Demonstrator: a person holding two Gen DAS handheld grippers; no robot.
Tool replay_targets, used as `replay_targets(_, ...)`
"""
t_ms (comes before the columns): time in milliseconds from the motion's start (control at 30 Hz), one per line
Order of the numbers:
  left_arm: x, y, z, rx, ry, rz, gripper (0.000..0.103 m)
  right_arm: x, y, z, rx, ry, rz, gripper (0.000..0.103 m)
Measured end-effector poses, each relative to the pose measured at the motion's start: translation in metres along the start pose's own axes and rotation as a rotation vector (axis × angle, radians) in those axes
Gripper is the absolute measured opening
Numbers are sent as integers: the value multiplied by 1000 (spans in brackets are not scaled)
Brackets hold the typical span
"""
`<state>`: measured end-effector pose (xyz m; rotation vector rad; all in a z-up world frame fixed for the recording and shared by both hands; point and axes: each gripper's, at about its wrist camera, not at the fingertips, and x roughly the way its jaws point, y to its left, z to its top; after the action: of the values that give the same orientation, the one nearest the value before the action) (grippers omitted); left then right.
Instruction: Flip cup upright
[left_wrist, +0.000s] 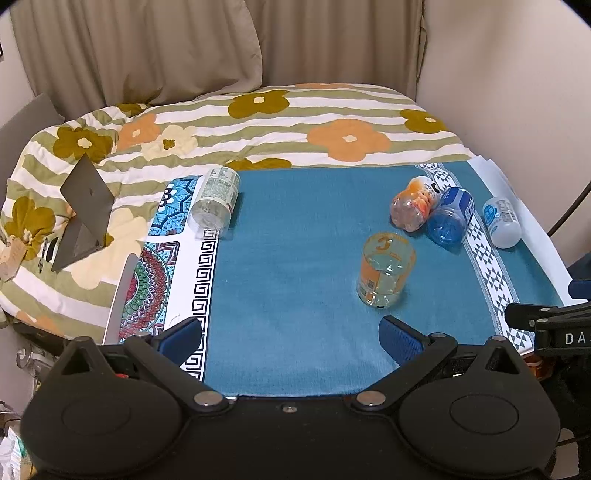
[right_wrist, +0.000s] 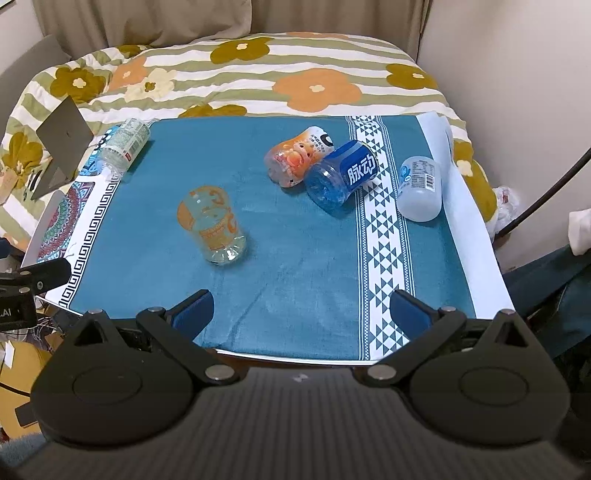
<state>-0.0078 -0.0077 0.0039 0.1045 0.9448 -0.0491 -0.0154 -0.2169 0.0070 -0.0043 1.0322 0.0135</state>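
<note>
Several cut-bottle plastic cups lie on their sides on a blue cloth (left_wrist: 295, 266). A clear cup with orange print (left_wrist: 385, 273) lies nearest, also in the right wrist view (right_wrist: 212, 225). Behind it lie an orange cartoon cup (left_wrist: 415, 206) (right_wrist: 299, 158), a blue cup (left_wrist: 452, 216) (right_wrist: 341, 175) and a white cup (left_wrist: 502, 221) (right_wrist: 421, 188). A clear cup with a white label (left_wrist: 216, 199) (right_wrist: 122, 146) lies at the far left. My left gripper (left_wrist: 291, 336) and right gripper (right_wrist: 301, 310) are both open and empty, near the cloth's front edge.
A flowered quilt (left_wrist: 258, 122) covers the bed behind the cloth. A grey folded stand (left_wrist: 83, 218) leans on the quilt at the left. Patterned mats (left_wrist: 162, 273) lie under the cloth's left edge. Curtains and walls close the back and right.
</note>
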Motion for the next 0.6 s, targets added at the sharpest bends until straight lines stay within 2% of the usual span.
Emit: replay_targets(600, -2, -7, -1, 16, 1, -2, 103, -2, -6, 1, 14, -3, -4, 103)
